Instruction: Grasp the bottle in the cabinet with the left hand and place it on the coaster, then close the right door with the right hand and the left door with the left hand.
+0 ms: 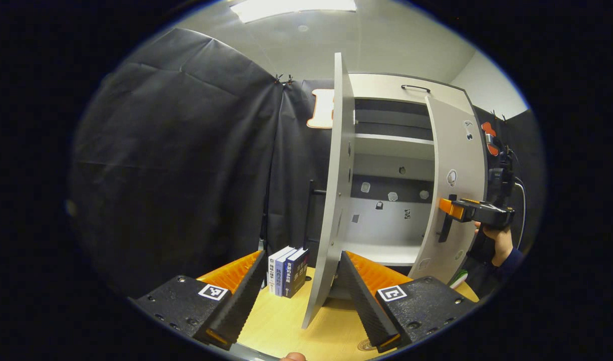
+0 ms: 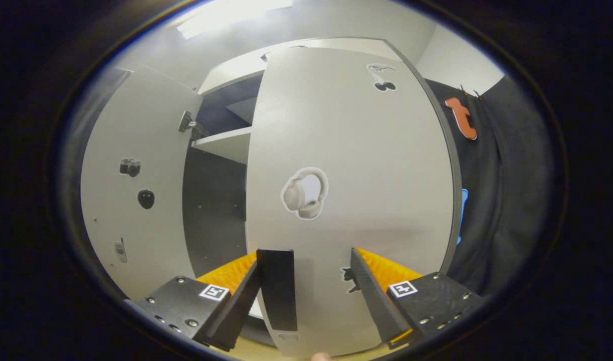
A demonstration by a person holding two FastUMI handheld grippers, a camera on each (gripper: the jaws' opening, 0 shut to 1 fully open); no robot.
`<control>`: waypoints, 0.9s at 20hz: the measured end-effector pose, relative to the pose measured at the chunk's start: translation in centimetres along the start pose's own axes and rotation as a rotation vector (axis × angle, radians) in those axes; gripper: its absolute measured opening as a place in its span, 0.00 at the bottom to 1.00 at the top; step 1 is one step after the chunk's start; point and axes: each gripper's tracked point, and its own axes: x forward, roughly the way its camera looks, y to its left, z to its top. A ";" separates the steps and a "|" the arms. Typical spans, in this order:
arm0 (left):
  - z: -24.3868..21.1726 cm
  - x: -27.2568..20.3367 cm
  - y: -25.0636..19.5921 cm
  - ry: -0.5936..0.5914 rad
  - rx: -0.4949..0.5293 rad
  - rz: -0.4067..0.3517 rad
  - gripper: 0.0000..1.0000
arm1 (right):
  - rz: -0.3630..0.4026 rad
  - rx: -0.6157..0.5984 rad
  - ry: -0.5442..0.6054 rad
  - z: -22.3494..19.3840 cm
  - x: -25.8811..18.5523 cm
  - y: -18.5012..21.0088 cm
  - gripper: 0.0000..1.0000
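Note:
The grey cabinet [image 1: 392, 82] stands on a wooden table [image 1: 281, 323]. Its left door [image 1: 336, 200] is swung out and seen edge-on. My left gripper [image 1: 302, 254] is open, its fingers either side of that door's lower edge and apart from it. The right door [image 1: 454, 150] is partly swung in. My right gripper [image 1: 449, 208], held by a hand [image 1: 496, 245], is at that door's outer face. In the right gripper view, the right door [image 2: 346, 150] is very close, and its black handle [image 2: 278, 288] stands just inside the left finger of my open right gripper [image 2: 306, 256].
Three upright books [image 1: 286, 271] stand on the table left of the left door. The cabinet's shelf [image 1: 394, 145] and floor [image 1: 381, 250] are bare where visible. The left door's inner face [image 2: 131, 210] carries small stickers. A small round thing [image 1: 366, 345] lies at the table's near edge.

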 end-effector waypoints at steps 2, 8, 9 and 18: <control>-0.3 -0.1 0.2 0.008 -0.002 0.002 0.93 | -0.020 -0.007 -0.003 0.0 0.4 0.0 1.00; -0.7 0.0 1.0 0.016 -0.006 0.013 0.93 | -0.070 -0.029 -0.013 -0.2 1.5 0.1 1.00; -0.8 0.0 1.2 0.017 -0.008 0.015 0.93 | -0.074 -0.034 -0.013 -0.1 1.7 0.1 1.00; -0.8 -0.3 2.2 0.020 -0.003 0.031 0.93 | -0.101 -0.061 -0.024 -0.3 2.7 0.1 1.00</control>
